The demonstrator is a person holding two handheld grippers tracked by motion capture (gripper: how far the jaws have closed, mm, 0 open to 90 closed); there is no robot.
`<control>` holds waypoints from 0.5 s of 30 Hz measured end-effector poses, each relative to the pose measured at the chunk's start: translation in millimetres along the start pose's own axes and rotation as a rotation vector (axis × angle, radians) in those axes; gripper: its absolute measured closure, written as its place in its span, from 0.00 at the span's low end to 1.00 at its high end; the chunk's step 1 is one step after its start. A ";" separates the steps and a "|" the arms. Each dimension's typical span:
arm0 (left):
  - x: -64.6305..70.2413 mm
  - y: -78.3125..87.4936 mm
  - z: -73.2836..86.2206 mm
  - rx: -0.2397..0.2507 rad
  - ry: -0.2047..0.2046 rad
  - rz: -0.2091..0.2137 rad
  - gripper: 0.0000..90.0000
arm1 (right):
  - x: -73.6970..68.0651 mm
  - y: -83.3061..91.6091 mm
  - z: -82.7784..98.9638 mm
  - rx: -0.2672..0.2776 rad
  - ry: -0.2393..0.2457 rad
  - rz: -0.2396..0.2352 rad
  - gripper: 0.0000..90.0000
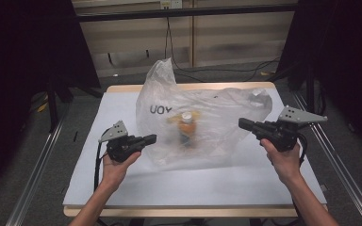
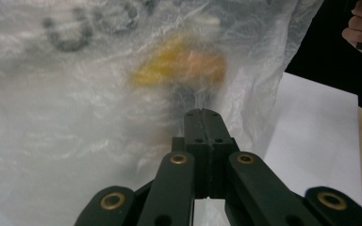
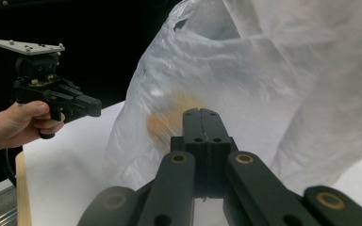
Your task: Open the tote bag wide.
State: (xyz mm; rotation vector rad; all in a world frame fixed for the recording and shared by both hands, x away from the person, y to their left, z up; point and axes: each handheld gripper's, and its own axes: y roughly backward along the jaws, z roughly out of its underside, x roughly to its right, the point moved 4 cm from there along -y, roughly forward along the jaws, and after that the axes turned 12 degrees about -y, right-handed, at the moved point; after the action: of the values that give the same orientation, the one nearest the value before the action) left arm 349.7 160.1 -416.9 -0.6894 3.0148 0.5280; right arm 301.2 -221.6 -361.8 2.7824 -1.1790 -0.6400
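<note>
Plastic bag (image 1: 193,127) stood mid-bench, an orange bottle (image 1: 187,126) blurred inside.
The left gripper (image 1: 150,139) and right gripper (image 1: 243,124) flanked it, jaws pressed together, holding nothing; bare white bench (image 1: 193,186) lay open toward the near edge.

A clear plastic bag (image 1: 202,122) stands between the closed left claw (image 1: 152,138) and right claw (image 1: 243,123).
</note>
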 end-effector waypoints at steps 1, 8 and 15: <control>-1.3 -2.7 -2.8 0.004 0.000 0.007 1.00 | 0.9 -2.1 -3.1 0.004 -0.001 -0.004 1.00; -11.5 -25.4 -19.9 0.009 -0.012 0.013 1.00 | 9.4 -23.8 -22.9 0.009 0.001 0.009 1.00; -15.9 -38.9 -29.8 0.022 -0.013 0.028 1.00 | 8.5 -39.7 -40.3 0.002 0.017 0.007 1.00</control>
State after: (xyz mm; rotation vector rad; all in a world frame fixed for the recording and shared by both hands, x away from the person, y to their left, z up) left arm 382.6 124.2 -400.1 -0.6404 3.0179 0.4977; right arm 349.2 -203.9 -336.2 2.7789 -1.1860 -0.6132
